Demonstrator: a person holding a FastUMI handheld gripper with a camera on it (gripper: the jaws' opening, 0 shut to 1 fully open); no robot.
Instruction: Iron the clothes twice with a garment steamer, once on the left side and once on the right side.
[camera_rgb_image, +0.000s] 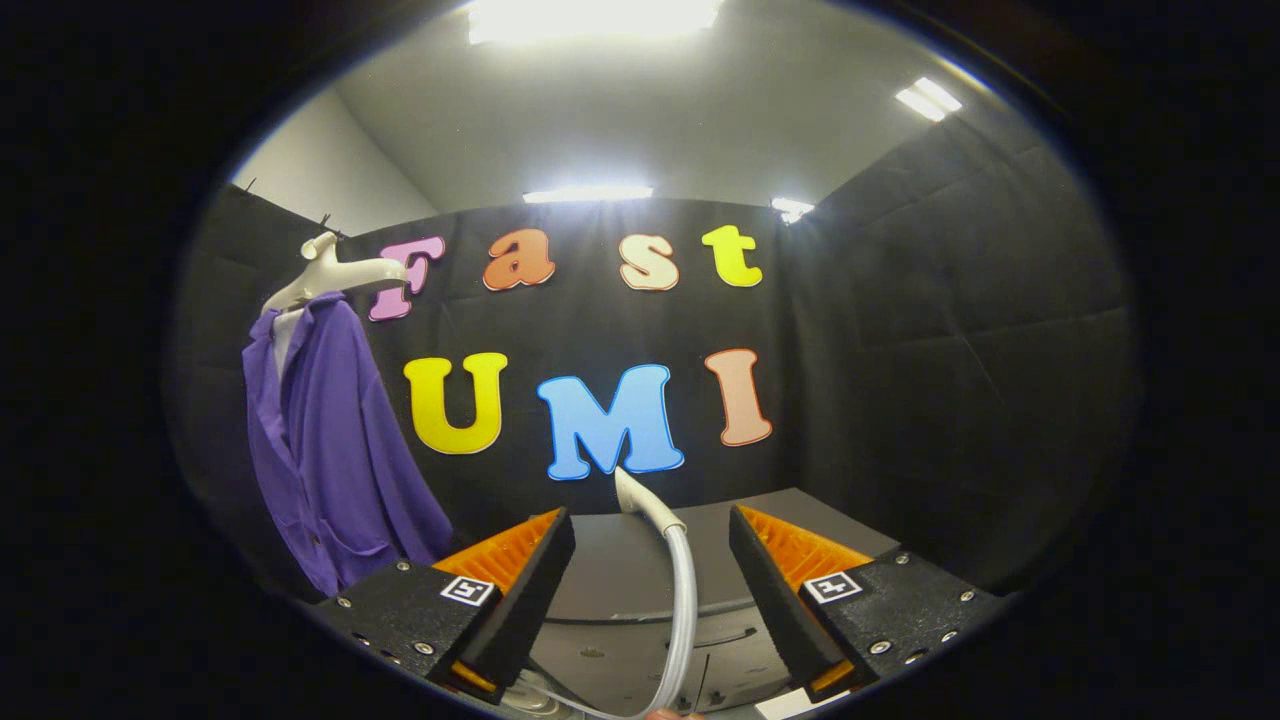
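1. Nearest to me are the two fingers of my gripper (650, 590). They stand wide apart and press on nothing.
2. Each finger carries a flat block with screws and a small square marker (467, 590) on top.
3. Rising through the gap between the fingers is the garment steamer's hose (682, 610), a pale ribbed tube that curves upward from below. Neither finger touches it.
4. At the top of the hose sits the steamer nozzle (634, 494), pale and tapered, tilted slightly to the left. It stands just ahead of the fingertips, roughly midway between them.
5. Below the hose and between the fingers I see the grey steamer base (640, 640), with curved seams on its upper surface.
6. At the very bottom, by the foot of the hose, a small sliver of a fingertip (672, 714) shows; too little of it is visible to say more.
7. Beyond the fingers lies a grey table (800, 505), reaching back to the booth's black wall.
8. The garment is a purple shirt (330, 440), well off to the left, beyond the left finger. It hangs with its front open and a lighter lining showing at the collar.
9. The shirt hangs from a pale hanger head (335, 275) set against the left wall.
10. Overhead, bright ceiling lights (590, 18) glow against a pale ceiling.
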